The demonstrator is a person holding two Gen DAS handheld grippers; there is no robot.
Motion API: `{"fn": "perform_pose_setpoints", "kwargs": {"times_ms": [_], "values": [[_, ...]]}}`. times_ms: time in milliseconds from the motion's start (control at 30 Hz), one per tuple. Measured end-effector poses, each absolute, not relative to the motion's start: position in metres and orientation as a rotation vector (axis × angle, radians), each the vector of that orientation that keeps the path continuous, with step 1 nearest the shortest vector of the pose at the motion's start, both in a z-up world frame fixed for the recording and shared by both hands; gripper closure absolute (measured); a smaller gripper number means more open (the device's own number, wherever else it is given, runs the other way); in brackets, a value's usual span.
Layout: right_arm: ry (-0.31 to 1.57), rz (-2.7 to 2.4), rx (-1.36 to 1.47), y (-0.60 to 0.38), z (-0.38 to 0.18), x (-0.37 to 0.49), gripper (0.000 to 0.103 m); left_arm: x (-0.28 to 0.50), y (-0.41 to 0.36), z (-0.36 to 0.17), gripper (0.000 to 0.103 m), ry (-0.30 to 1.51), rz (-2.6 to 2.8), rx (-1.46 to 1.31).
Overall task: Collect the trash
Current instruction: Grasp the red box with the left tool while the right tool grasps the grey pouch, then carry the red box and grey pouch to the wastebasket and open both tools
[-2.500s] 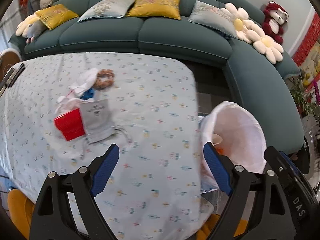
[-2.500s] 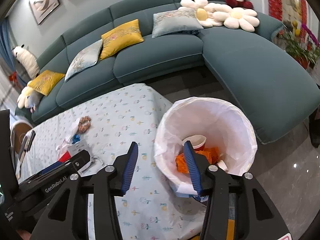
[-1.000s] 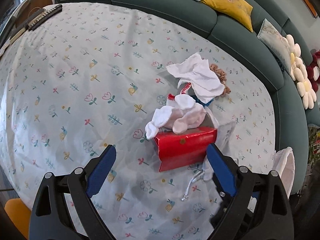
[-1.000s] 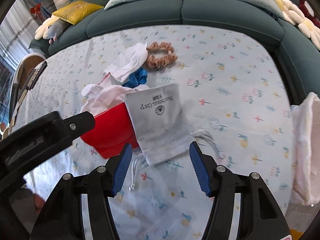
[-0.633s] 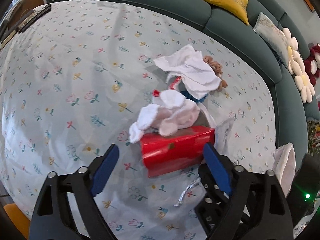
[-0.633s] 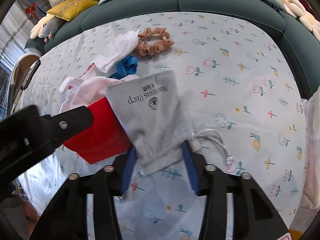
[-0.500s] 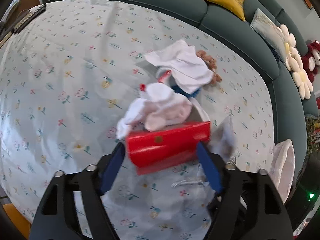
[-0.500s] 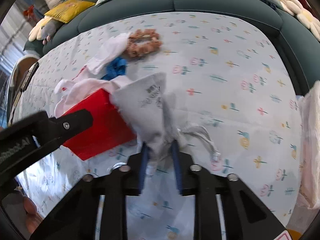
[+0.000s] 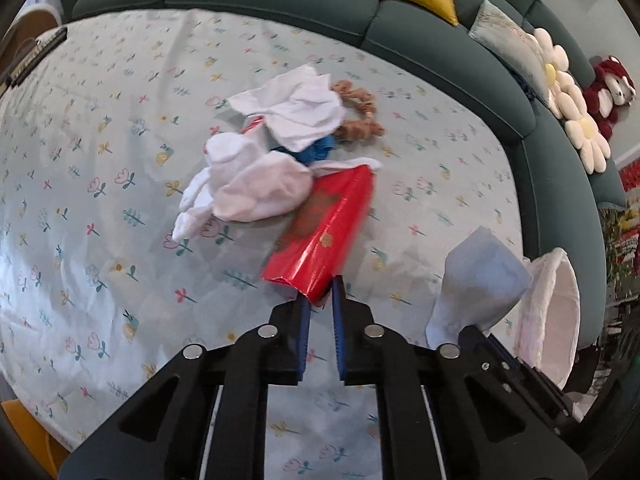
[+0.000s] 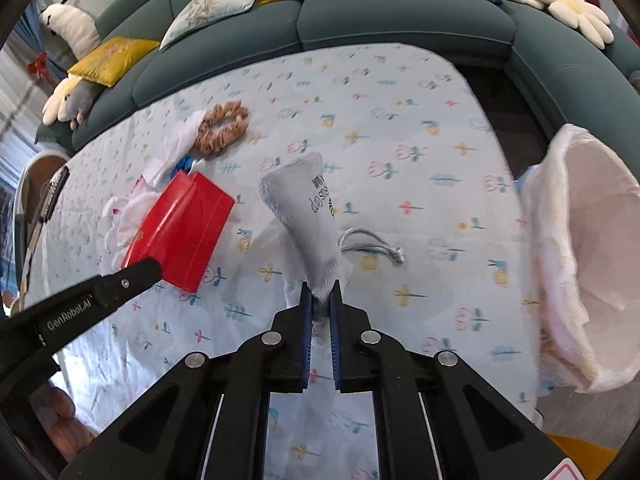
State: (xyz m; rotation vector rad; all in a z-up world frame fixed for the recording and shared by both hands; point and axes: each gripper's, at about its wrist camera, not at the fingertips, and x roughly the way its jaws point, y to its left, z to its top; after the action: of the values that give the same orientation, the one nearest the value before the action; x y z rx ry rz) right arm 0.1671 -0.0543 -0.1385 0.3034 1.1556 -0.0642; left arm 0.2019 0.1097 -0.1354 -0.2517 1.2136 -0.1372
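My left gripper (image 9: 320, 304) is shut on the near end of a red box (image 9: 326, 228) and holds it tilted above the table; the box also shows in the right wrist view (image 10: 182, 226). My right gripper (image 10: 320, 300) is shut on the drawstring end of a grey cloth pouch (image 10: 310, 216), lifted off the table, also seen in the left wrist view (image 9: 480, 280). The white-lined trash bin (image 10: 580, 256) stands off the table's right edge (image 9: 552, 312). Crumpled white tissues (image 9: 256, 188), a blue scrap (image 9: 320, 148) and a brown scrunchie (image 9: 360, 116) lie on the table.
The table carries a floral cloth (image 9: 100, 160). A teal sofa (image 10: 360, 12) with cushions curves behind it. A dark remote-like bar (image 9: 32, 56) lies at the far left edge. A grey cord (image 10: 368, 244) lies on the cloth under the pouch.
Both grippers came down over the pile and closed, left on the red box, right on the grey pouch. Both items are now lifted and pulled apart from the tissues.
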Motion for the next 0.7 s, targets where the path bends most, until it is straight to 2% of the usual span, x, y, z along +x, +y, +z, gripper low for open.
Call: {"fn": "perform_pose_setpoints", "kwargs": {"times_ms": [433,700], "values": [[1.065,-0.097,0.349,-0.092,-0.096,0.130,0.096,0.164,0.064,-0.092,0.096,1.147,-0.234,-0.193],[1.013,-0.112,0.370,-0.115,-0.075,0.113,0.100,0.145,0.031,-0.071,0.096,1.116,-0.289,-0.139]]}}
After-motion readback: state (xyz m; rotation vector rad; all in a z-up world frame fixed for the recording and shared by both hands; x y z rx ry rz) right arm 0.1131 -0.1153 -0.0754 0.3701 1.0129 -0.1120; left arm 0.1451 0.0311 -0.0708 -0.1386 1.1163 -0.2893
